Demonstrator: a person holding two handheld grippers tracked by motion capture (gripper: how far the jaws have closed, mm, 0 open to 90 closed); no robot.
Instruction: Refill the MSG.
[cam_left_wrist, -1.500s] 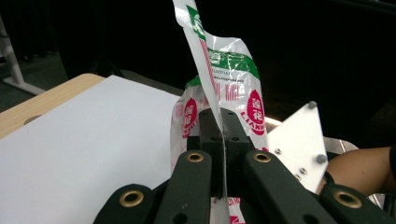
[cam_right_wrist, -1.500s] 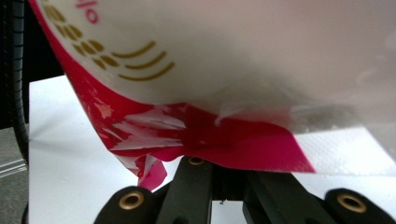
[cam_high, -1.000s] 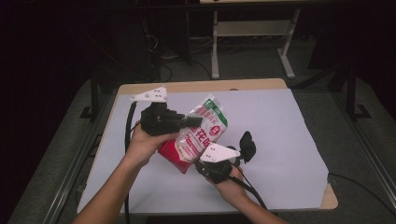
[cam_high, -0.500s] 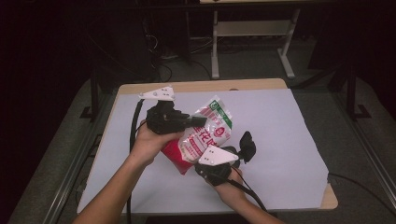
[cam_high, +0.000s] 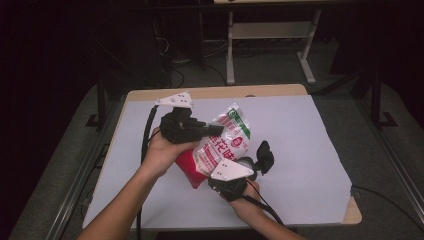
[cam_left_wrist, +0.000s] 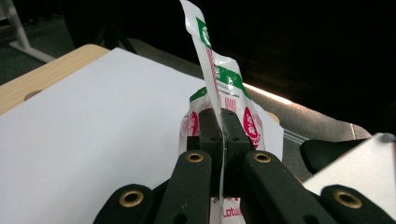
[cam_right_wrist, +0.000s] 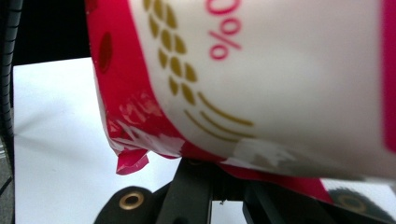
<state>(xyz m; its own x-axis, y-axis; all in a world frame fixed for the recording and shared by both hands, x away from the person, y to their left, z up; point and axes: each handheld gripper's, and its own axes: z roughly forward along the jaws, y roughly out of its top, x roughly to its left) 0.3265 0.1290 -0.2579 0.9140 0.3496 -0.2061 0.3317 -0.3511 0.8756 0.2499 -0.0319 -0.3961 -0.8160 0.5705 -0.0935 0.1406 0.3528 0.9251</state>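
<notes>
Right gripper (cam_high: 239, 165): seen nearest, low in the high view; its jaws are closed on the red lower edge of the bag (cam_high: 220, 150), the printed plastic being pressed right up against that gripper's own camera.
Bag: a red, white and green plastic pouch, held up off the bench (cam_high: 300, 150) between the two grippers, tilted, with the green-banded top pointed away from the person.
Left gripper (cam_high: 212, 130): found a little farther off, at the bag's upper side; its jaws are clamped flat on a thin fin of film, the seam being seen pinched between the pads in the left gripper view (cam_left_wrist: 219, 135).
Handling, judged: the film is thought to be thin, glossy and slippery, so a slip from the pads is to be feared if it is pulled hard; the filling looks loose and soft, so sagging and shifting of weight are to be expected.
Best hold, judged: the flat sealed edges and corners are favoured, as taken now, not the bulging middle.
Bench: covered by a white sheet, wood shown at the far edge.
Beyond: a dark floor and a pale frame (cam_high: 270, 35) are made out.
</notes>
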